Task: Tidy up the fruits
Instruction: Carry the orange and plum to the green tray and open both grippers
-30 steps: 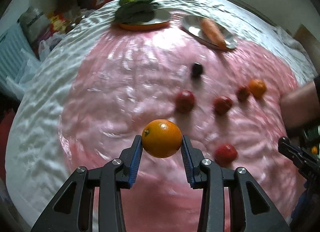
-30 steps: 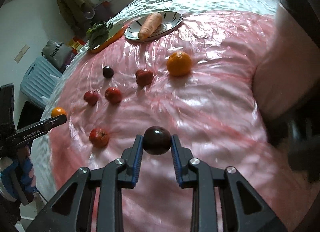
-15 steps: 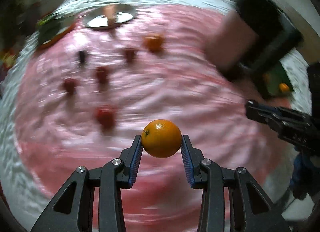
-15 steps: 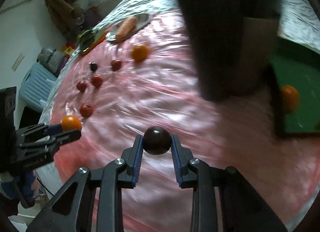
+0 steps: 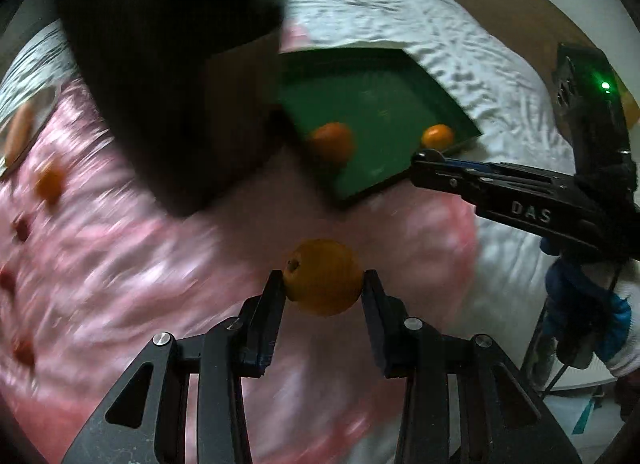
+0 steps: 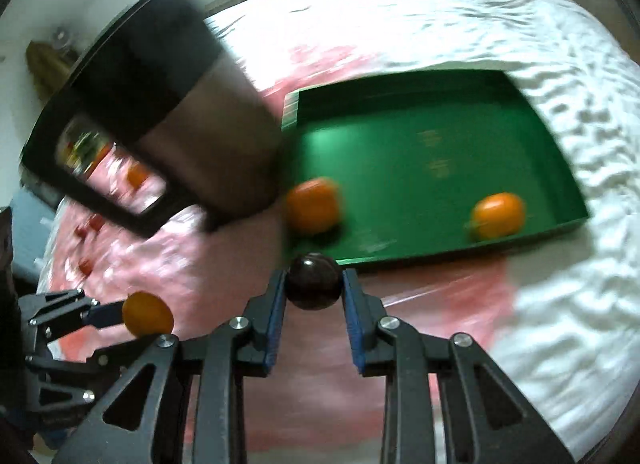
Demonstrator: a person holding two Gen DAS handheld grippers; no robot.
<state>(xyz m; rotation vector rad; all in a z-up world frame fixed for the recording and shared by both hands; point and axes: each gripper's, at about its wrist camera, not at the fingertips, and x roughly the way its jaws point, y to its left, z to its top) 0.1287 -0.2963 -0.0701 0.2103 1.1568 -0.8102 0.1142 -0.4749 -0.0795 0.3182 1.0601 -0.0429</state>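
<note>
My left gripper (image 5: 323,288) is shut on an orange (image 5: 323,282) and holds it above the pink sheet, short of the green tray (image 5: 360,75). My right gripper (image 6: 313,284) is shut on a dark plum (image 6: 313,282) just before the tray's near rim (image 6: 460,258). Two oranges lie in the tray, one at its left (image 6: 312,205) and one at its right (image 6: 498,215). In the right wrist view the left gripper (image 6: 120,314) with its orange (image 6: 147,314) shows at lower left.
A tall dark box (image 6: 160,111) stands left of the tray. Small red fruits (image 6: 86,225) and one more orange (image 5: 50,181) lie far left on the pink sheet. A carrot on a plate (image 5: 18,129) sits at the far left edge. White bedding (image 6: 560,324) surrounds the sheet.
Both grippers have swung right, away from the scattered fruits and toward the green tray, each still holding its fruit. The tray and the dark box now fill the view.
</note>
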